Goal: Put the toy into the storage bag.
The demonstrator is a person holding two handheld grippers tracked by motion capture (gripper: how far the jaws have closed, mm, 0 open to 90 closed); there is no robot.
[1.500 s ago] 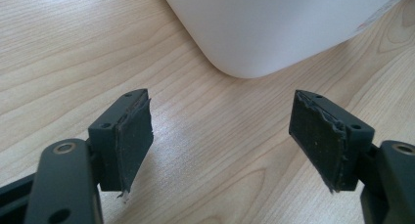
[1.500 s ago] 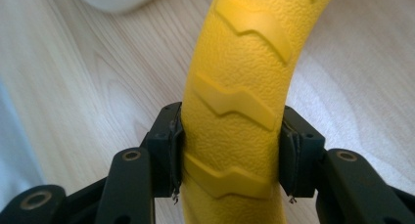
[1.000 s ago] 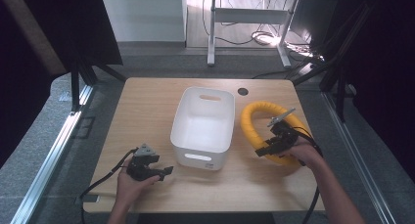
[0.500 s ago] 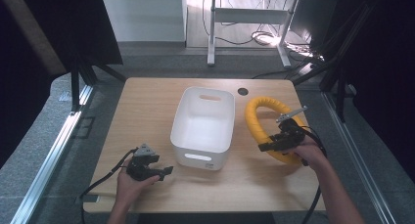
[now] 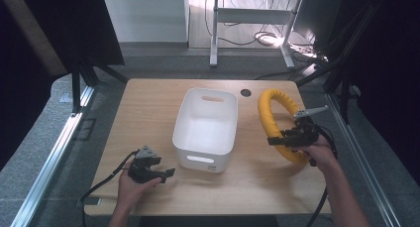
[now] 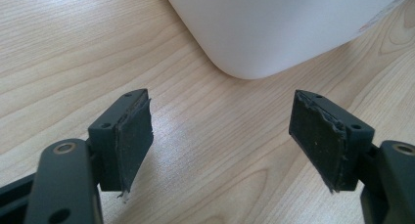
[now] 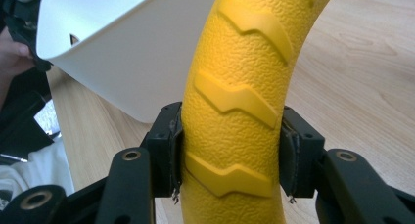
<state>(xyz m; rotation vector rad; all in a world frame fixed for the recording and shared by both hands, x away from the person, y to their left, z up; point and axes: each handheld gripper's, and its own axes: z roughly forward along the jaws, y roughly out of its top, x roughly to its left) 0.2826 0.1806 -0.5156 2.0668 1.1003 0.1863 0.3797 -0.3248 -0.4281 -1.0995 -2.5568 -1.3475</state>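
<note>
A yellow ring (image 5: 271, 119) with raised chevron ridges stands tilted up off the wooden table (image 5: 148, 108), to the right of a white bin (image 5: 206, 128). My right gripper (image 5: 280, 140) is shut on the ring's near-left part; in the right gripper view both pads press the yellow ring (image 7: 235, 87), with the white bin (image 7: 117, 43) just behind it. My left gripper (image 5: 167, 173) rests open near the table's front edge, left of the bin's front corner. Nothing lies between its pads, and the white bin (image 6: 274, 28) curves past just ahead of my left gripper (image 6: 220, 136).
A dark round hole (image 5: 246, 92) is set in the table behind the bin. Black frame posts (image 5: 79, 73) stand at both sides of the table, with a metal rail (image 5: 49, 157) along the floor at left. Cables trail from each gripper off the front edge.
My right gripper has lifted the yellow ring from flat on the table to tilted upright, moving slightly right. The left gripper has stayed where it was.
</note>
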